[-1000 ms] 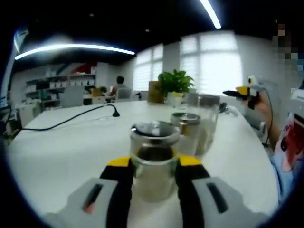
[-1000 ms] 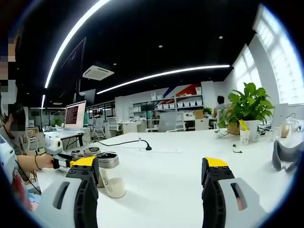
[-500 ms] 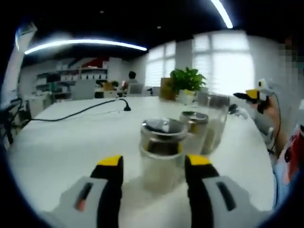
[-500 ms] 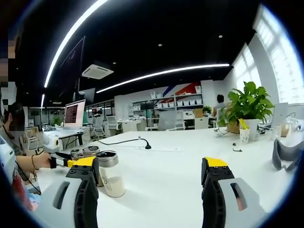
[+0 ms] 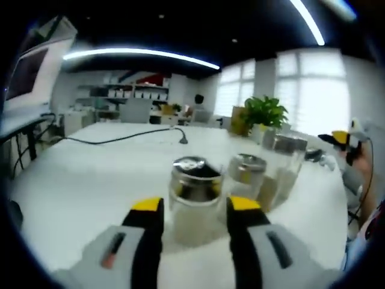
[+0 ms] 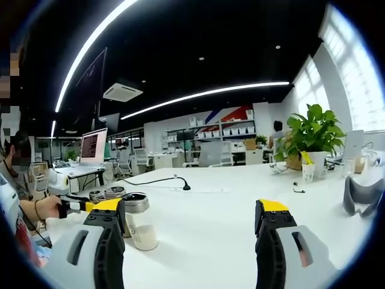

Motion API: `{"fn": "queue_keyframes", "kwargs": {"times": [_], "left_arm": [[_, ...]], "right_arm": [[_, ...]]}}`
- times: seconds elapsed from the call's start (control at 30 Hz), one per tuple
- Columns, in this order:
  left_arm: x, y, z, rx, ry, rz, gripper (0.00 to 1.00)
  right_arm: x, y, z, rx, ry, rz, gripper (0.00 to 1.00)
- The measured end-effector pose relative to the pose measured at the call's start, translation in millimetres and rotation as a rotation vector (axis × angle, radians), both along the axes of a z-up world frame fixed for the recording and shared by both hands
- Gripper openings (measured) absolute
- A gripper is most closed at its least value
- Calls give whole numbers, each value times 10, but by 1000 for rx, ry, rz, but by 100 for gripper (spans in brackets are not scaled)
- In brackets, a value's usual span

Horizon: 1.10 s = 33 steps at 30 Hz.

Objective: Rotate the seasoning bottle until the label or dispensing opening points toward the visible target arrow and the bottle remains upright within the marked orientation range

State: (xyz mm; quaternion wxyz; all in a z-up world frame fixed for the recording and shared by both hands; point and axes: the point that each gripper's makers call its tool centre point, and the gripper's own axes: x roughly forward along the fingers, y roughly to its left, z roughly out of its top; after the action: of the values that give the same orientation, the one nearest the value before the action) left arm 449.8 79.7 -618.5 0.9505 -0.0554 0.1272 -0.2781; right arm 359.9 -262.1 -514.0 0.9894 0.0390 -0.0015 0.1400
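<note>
The left gripper (image 5: pixel 195 211) has released the bottle (image 5: pixel 195 198), fingers now open around it; right gripper (image 6: pixel 192 220) open over the worktop (image 6: pixel 210 205).

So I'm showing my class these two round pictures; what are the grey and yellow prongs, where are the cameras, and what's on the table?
No robot here: a person holds hand-held tongs in each hand, and a fisheye camera rides on each. The left gripper view looks along the left tongs, whose jaws flank a glass bottle with a metal lid without clearly pinching it. Two more jars stand just behind on the white table. The right gripper view looks along the right tongs, open and holding nothing. A plant and a black cable are also on the table.
</note>
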Motion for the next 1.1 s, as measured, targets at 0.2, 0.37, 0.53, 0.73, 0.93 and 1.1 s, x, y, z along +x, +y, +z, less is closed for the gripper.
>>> {"fn": "queue_keyframes", "kwargs": {"times": [0.2,0.37,0.53,0.73,0.93,1.1], "left_arm": [[29,16,-43,87,-24,-2,34],[-5,-1,-45,105,-26,-29,34],[-13,3,-49,127,-14,-72,33],[-24,-18,-62,171,-23,-227,33],[-4,-63,-68,178,-26,-439,33],[-1,-83,-73,197,-27,-599,33]], "right_arm": [[3,4,-3,0,2,-1,92],[6,15,-15,0,6,0,92],[9,13,-24,2,9,0,92],[14,-8,-33,4,14,-5,92],[18,35,-27,4,10,7,91],[20,38,-33,-22,11,0,91]]}}
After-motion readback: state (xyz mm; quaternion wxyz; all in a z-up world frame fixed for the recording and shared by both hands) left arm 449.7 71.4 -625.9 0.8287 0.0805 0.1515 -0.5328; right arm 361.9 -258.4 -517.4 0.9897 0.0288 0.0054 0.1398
